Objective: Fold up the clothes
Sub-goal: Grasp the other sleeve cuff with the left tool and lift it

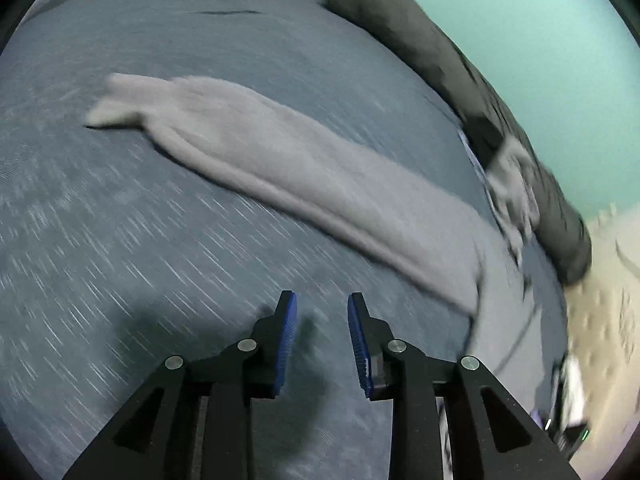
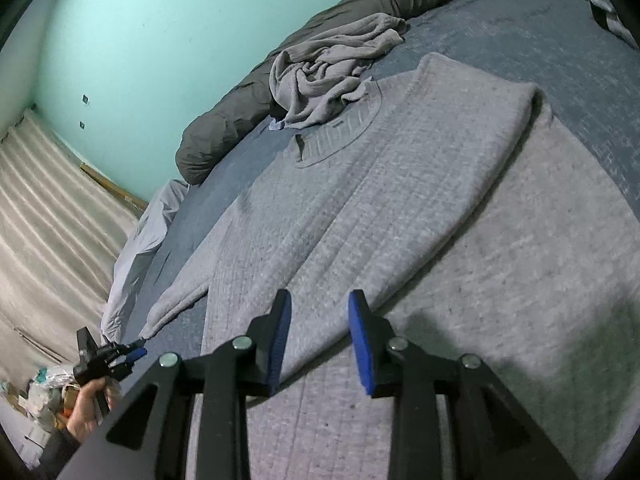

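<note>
Sweater [image 2: 400, 208] lies flat on the blue bed [image 2: 560, 40], one sleeve folded across its chest, the other sleeve [image 1: 280, 160] stretched out over the cover. Right gripper [image 2: 319, 300] hangs just above the hem, fingers apart and empty. Left gripper [image 1: 322, 300] hovers over bare cover beside that sleeve, fingers likewise apart. Crumpled grey cloth [image 2: 332, 76] rests at the collar, against a dark bolster [image 2: 240, 112].

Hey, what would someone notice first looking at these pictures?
The big grey sweater spread flat on the blue bed, one sleeve folded across its front. Beyond its collar lies a crumpled grey garment against a dark rolled blanket. Both grippers, right and left, are open and empty.
</note>
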Motion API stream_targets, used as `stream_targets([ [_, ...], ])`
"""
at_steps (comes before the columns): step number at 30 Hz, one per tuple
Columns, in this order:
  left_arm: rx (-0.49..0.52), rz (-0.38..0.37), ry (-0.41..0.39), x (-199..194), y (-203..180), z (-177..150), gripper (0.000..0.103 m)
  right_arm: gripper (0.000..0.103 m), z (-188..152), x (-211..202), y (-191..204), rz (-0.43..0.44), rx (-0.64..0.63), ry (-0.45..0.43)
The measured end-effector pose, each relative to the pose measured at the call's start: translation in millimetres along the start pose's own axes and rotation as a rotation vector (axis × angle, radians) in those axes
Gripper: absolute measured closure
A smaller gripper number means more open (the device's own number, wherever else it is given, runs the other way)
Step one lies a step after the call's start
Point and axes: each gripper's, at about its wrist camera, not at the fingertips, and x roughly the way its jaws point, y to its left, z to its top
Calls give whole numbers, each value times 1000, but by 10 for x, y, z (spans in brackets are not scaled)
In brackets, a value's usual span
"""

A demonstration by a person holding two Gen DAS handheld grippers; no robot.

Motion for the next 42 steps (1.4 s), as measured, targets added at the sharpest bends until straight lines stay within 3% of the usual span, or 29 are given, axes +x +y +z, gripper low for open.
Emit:
stream_targets([
  [8,-161,90,-62,32,682,616,64,74,11,47,-35,-5,1,8],
  [14,-271,76,-83,193,1067,840,63,74,11,85,-43,-16,-7,13],
  [23,-329,39,-162,277,1285,1170,62,73,-56,207,15,-33,-42,49],
  [26,-296,58,-163,291,1233,1233,65,73,-54,203,-6,-38,-35,46],
  [29,-250,79,-164,276,1148,1302,98,73,-59,209,-14,-42,-31,46],
  [36,-154,44,-193,126,753,1512,98,73,-76,194,19,-31,-38,47],
  [42,-4,-40,-191,-30,-50,1716,99,73,-50,154,-12,-30,-29,33],
])
